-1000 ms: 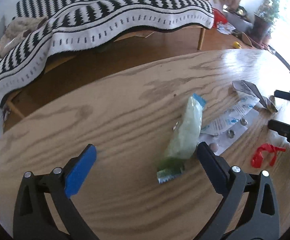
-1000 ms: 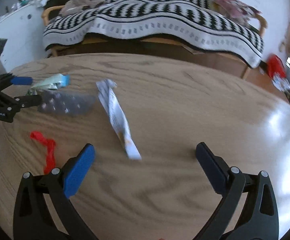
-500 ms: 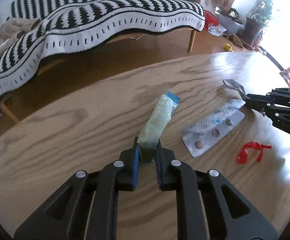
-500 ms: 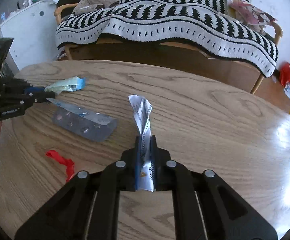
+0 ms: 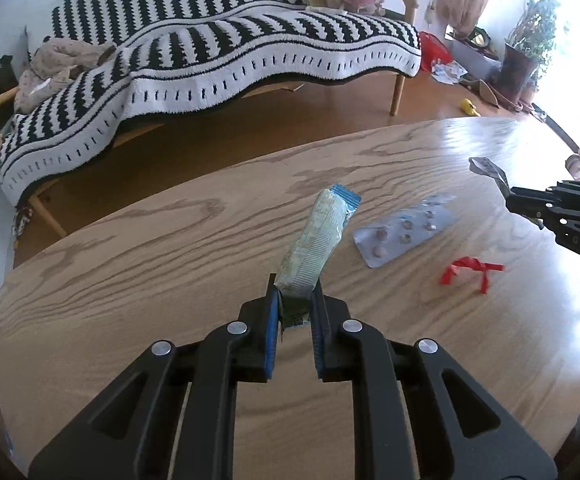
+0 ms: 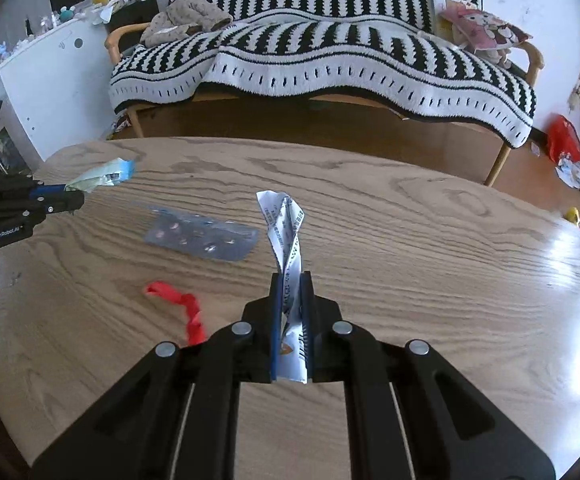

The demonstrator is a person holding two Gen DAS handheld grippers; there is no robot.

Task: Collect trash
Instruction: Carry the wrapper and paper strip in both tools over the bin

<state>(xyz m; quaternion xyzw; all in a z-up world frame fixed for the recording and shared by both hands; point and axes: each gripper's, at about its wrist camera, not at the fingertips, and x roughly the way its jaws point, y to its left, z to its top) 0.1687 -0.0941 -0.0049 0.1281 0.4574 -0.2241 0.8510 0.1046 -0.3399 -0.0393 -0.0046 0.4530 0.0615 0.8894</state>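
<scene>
Left gripper [image 5: 294, 312], marked "GenRobot.AI", pinches a green wrapper [image 5: 316, 240]; right gripper [image 6: 290, 312] pinches a printed paper strip [image 6: 286, 232].

Green wrapper [image 5: 317, 240] with blue end, pinched at its dark lower end in the left gripper [image 5: 294, 300], sticking up and forward off the tabletop [image 5: 170, 272]. White printed wrapper [image 6: 286, 236], twisted and crumpled, clamped in the right gripper [image 6: 290, 300], standing upright. Silver blister pack [image 5: 404, 234] lies flat on the tabletop between them. Red scrap [image 5: 470, 272], curled, lies flat near the pack, not touching it.
</scene>
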